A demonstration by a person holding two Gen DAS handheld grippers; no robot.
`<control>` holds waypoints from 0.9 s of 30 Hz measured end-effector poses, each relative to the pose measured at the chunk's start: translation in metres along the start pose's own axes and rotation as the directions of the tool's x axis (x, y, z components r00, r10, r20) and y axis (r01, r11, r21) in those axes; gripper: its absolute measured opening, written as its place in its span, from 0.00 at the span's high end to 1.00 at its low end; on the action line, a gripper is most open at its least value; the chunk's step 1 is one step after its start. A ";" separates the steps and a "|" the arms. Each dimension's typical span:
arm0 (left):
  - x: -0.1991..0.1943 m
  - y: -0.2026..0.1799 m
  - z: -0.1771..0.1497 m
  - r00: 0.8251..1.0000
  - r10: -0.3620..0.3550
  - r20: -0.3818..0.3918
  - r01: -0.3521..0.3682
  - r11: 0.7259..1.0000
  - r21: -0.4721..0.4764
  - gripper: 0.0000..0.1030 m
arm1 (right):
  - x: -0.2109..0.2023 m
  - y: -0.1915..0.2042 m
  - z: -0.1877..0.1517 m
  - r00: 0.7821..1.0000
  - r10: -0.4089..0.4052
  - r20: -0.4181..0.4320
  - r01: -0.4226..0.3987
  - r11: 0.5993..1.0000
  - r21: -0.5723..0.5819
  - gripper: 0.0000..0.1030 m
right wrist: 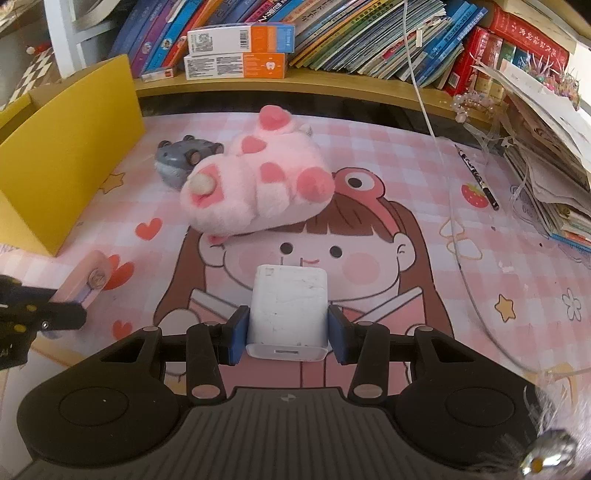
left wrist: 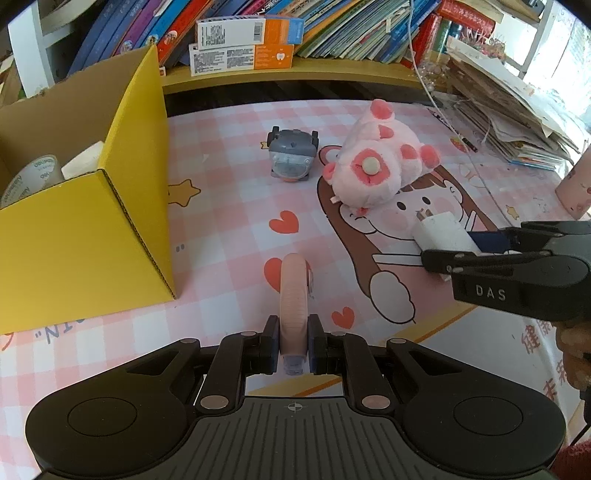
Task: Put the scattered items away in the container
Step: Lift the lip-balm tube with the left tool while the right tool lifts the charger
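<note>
My left gripper (left wrist: 293, 345) is shut on a flat pink disc-shaped item (left wrist: 293, 295), held on edge above the mat; it also shows in the right wrist view (right wrist: 86, 282). My right gripper (right wrist: 288, 334) is shut on a white charger plug (right wrist: 288, 306), prongs pointing away; it also shows in the left wrist view (left wrist: 441, 232). A pink plush toy (left wrist: 376, 162) (right wrist: 255, 184) and a small grey toy car (left wrist: 291, 157) (right wrist: 181, 158) lie on the mat. The yellow cardboard box (left wrist: 85, 221) (right wrist: 66, 147) stands at the left with tape rolls (left wrist: 33, 177) inside.
A pink checked cartoon mat (right wrist: 388, 155) covers the table. A shelf of books (right wrist: 351, 33) and two orange-white cartons (left wrist: 240, 55) run along the back. A stack of papers (right wrist: 546, 162), a pencil (right wrist: 476, 177) and a white cable (right wrist: 424, 103) lie at the right.
</note>
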State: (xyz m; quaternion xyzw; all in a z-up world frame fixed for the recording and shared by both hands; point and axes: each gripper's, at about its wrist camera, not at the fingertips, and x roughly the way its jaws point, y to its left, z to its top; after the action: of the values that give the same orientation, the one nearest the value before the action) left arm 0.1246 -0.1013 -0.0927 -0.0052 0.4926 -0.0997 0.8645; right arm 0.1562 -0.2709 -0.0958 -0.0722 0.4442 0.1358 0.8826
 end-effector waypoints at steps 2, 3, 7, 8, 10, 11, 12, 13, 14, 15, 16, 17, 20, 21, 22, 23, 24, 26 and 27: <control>-0.003 -0.001 -0.001 1.000 -0.001 0.006 0.001 1.000 0.001 0.87 | -0.004 0.002 -0.002 1.000 0.005 0.001 -0.005 1.000 -0.003 0.59; -0.004 -0.001 -0.001 1.000 -0.002 0.008 0.002 1.000 0.003 0.87 | -0.006 0.003 -0.003 1.000 0.008 0.002 -0.008 1.000 -0.005 0.59; -0.012 -0.004 -0.003 1.000 -0.006 0.022 0.006 1.000 0.015 0.87 | -0.016 0.006 -0.006 1.000 0.013 0.009 -0.013 1.000 -0.008 0.59; -0.014 -0.004 -0.003 1.000 -0.008 0.025 0.007 1.000 0.017 0.87 | -0.019 0.006 -0.006 1.000 0.013 0.011 -0.013 1.000 -0.009 0.59; -0.019 -0.006 -0.005 0.999 -0.010 0.032 0.009 1.000 0.023 0.87 | -0.024 0.008 -0.008 1.000 0.014 0.017 -0.014 1.000 -0.009 0.59; -0.021 -0.006 -0.006 0.999 -0.009 0.035 0.008 1.000 0.024 0.87 | -0.026 0.008 -0.009 1.000 0.014 0.019 -0.014 1.000 -0.010 0.59; -0.023 -0.006 -0.007 0.999 -0.008 0.038 0.007 1.000 0.025 0.87 | -0.029 0.009 -0.009 1.000 0.015 0.021 -0.014 1.000 -0.010 0.59; -0.025 -0.006 -0.008 0.999 -0.007 0.041 0.006 1.000 0.026 0.87 | -0.031 0.009 -0.010 1.000 0.015 0.023 -0.015 1.000 -0.010 0.59; -0.028 -0.006 -0.008 0.999 -0.007 0.045 0.006 1.000 0.024 0.87 | -0.034 0.010 -0.011 1.000 0.016 0.024 -0.016 1.000 -0.009 0.59; -0.030 -0.006 -0.009 0.999 -0.007 0.048 0.005 1.000 0.023 0.87 | -0.036 0.010 -0.012 1.000 0.016 0.026 -0.016 1.000 -0.009 0.59; -0.032 -0.006 -0.010 0.999 -0.006 0.051 0.005 1.000 0.021 0.87 | -0.039 0.011 -0.014 0.999 0.016 0.028 -0.016 1.000 -0.008 0.59; -0.034 -0.006 -0.011 0.999 -0.007 0.053 0.006 1.000 0.020 0.87 | -0.042 0.012 -0.015 0.999 0.016 0.029 -0.016 1.000 -0.008 0.59; -0.039 -0.007 -0.014 0.998 -0.011 0.059 0.010 1.000 0.021 0.87 | -0.049 0.014 -0.018 0.999 0.015 0.037 -0.015 1.000 -0.006 0.59; -0.041 -0.007 -0.015 0.998 -0.013 0.063 0.011 1.000 0.024 0.87 | -0.052 0.014 -0.020 0.999 0.014 0.039 -0.014 1.000 -0.005 0.59; -0.043 -0.008 -0.016 0.998 -0.014 0.066 0.013 1.000 0.027 0.87 | -0.054 0.015 -0.021 0.999 0.013 0.042 -0.013 1.000 -0.004 0.59; -0.045 -0.009 -0.017 0.998 -0.016 0.068 0.014 0.999 0.030 0.87 | -0.057 0.016 -0.022 0.999 0.011 0.045 -0.011 1.000 -0.003 0.59; -0.047 -0.009 -0.018 0.997 -0.017 0.070 0.014 0.999 0.033 0.87 | -0.059 0.017 -0.023 0.999 0.010 0.046 -0.010 1.000 -0.002 0.59; -0.050 -0.011 -0.020 0.997 -0.019 0.075 0.016 0.999 0.039 0.87 | -0.062 0.018 -0.027 0.999 0.006 0.049 -0.006 1.000 0.001 0.59; -0.052 -0.011 -0.021 0.997 -0.020 0.078 0.017 0.999 0.042 0.87 | -0.064 0.019 -0.028 0.999 0.004 0.050 -0.004 1.000 0.002 0.59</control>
State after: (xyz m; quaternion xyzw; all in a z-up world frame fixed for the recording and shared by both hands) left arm 0.0790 -0.1014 -0.0585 0.0043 0.4562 -0.1178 0.8820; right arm 0.0925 -0.2712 -0.0609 -0.0668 0.4224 0.1389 0.8932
